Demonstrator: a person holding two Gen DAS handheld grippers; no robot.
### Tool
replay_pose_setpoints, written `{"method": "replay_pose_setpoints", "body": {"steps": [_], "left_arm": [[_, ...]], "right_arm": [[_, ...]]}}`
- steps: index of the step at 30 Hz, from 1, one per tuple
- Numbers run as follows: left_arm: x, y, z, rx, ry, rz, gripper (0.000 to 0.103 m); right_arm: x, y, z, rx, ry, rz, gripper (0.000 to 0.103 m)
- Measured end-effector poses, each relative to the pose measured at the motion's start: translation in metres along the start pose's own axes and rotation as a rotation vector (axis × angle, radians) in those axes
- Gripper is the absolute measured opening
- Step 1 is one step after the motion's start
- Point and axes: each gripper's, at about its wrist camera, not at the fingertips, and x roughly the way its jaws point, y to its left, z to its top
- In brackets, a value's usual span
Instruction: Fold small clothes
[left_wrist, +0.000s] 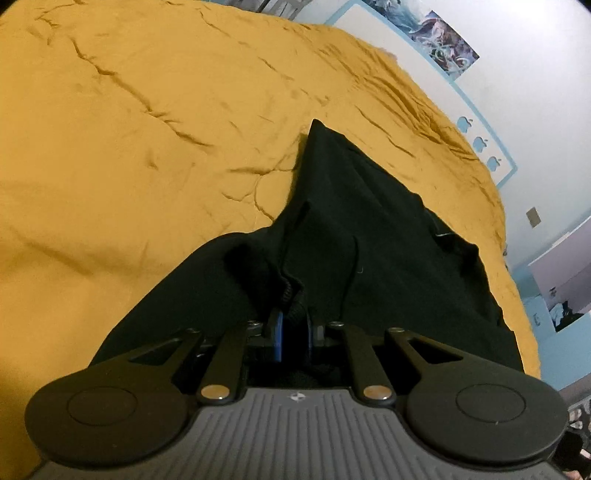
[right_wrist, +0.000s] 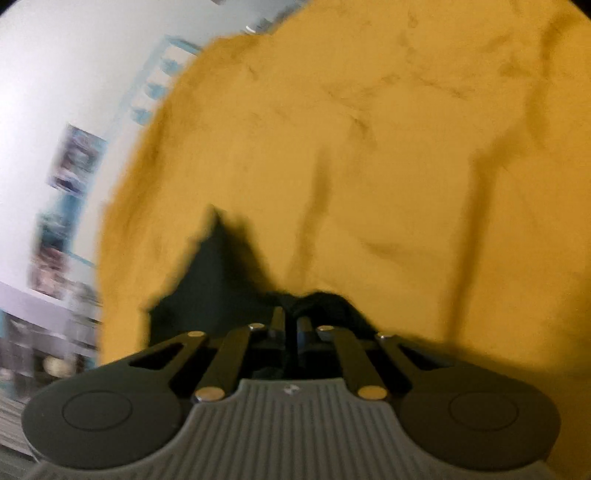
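A small black garment (left_wrist: 354, 229) lies on the mustard-yellow bedspread (left_wrist: 147, 129), rising to a point at its far end. My left gripper (left_wrist: 293, 325) is shut on a bunched edge of this garment, with blue pads pinching the cloth. In the right wrist view, which is blurred, my right gripper (right_wrist: 291, 321) is shut on another edge of the black garment (right_wrist: 214, 280), which hangs to the left over the yellow bedspread (right_wrist: 388, 166).
The bed's far edge meets a white wall with blue trim and posters (left_wrist: 447, 44). The wall also shows in the right wrist view (right_wrist: 74, 158), left of the bed, with blurred furniture (right_wrist: 44, 350) below.
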Motion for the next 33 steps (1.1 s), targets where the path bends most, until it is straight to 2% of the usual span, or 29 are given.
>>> {"method": "replay_pose_setpoints", "body": {"steps": [1,3,4,5,6,8,10,11,14,16,20,22,23,24,26,28,30,33], "left_arm": [[-0.002,-0.002,0.001,0.006,0.002,-0.001,0.013],[-0.011,-0.005,0.004,0.023,0.004,-0.005,0.016],[-0.016,-0.007,0.005,0.025,0.007,0.002,0.020],[-0.022,-0.008,0.007,0.031,0.006,0.005,0.021],[-0.031,-0.010,0.008,0.046,-0.010,0.014,0.021],[-0.043,-0.019,0.010,0.084,-0.056,0.048,0.021],[-0.054,-0.027,0.012,0.120,-0.119,0.032,0.021],[-0.056,-0.033,0.012,0.135,-0.134,0.014,0.021],[-0.044,-0.045,0.012,0.167,-0.108,-0.055,0.021],[-0.029,-0.050,0.010,0.183,-0.064,-0.078,0.021],[0.001,-0.051,0.004,0.203,0.018,-0.052,0.021],[0.011,-0.047,0.001,0.205,0.045,-0.035,0.021],[0.013,-0.045,-0.001,0.211,0.043,-0.028,0.021],[0.013,-0.043,-0.001,0.214,0.037,-0.025,0.021],[0.011,-0.038,-0.002,0.208,0.038,-0.038,0.021],[0.012,-0.036,-0.002,0.215,0.045,-0.039,0.020],[0.013,-0.037,-0.004,0.223,0.052,-0.034,0.020],[0.013,-0.038,-0.005,0.224,0.058,-0.025,0.020]], "right_arm": [[0.004,-0.003,0.000,-0.014,0.027,0.002,0.005],[-0.004,-0.004,0.004,-0.030,0.031,0.020,0.028],[-0.012,-0.002,0.007,-0.039,0.028,0.030,0.032],[-0.022,0.000,0.009,-0.046,0.013,0.036,0.044],[-0.031,0.004,0.013,-0.071,-0.011,0.049,0.048],[-0.042,0.020,0.022,-0.180,-0.073,0.087,0.049],[-0.035,0.040,0.034,-0.297,-0.107,0.108,0.057],[-0.023,0.050,0.042,-0.346,-0.098,0.135,0.057],[0.026,0.073,0.064,-0.414,-0.048,0.143,0.057],[0.062,0.084,0.076,-0.425,-0.003,0.135,0.057],[0.115,0.090,0.085,-0.385,0.077,0.137,0.057],[0.132,0.088,0.083,-0.361,0.112,0.134,0.056],[0.140,0.089,0.081,-0.364,0.141,0.150,0.033],[0.146,0.092,0.079,-0.388,0.157,0.156,0.001],[0.143,0.099,0.073,-0.458,0.106,0.132,0.000],[0.131,0.112,0.068,-0.556,-0.011,0.129,0.000],[0.136,0.116,0.068,-0.587,-0.070,0.082,0.000],[0.167,0.107,0.062,-0.609,-0.012,-0.049,0.000]]}}
